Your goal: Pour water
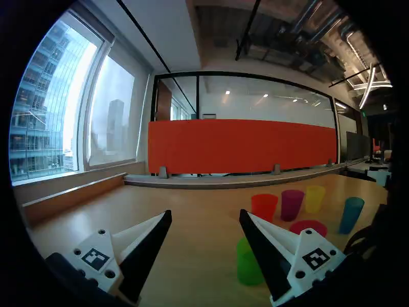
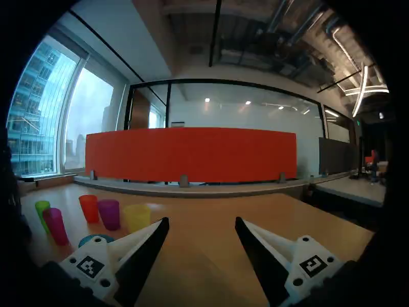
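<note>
Cups [image 1: 292, 203] clustered on table [image 1: 199, 215]; partition [image 1: 240, 146] behind.

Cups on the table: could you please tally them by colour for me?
green cup: 1
red cup: 1
purple cup: 1
yellow cup: 1
blue cup: 1
pink cup: 1
Total: 6
</note>
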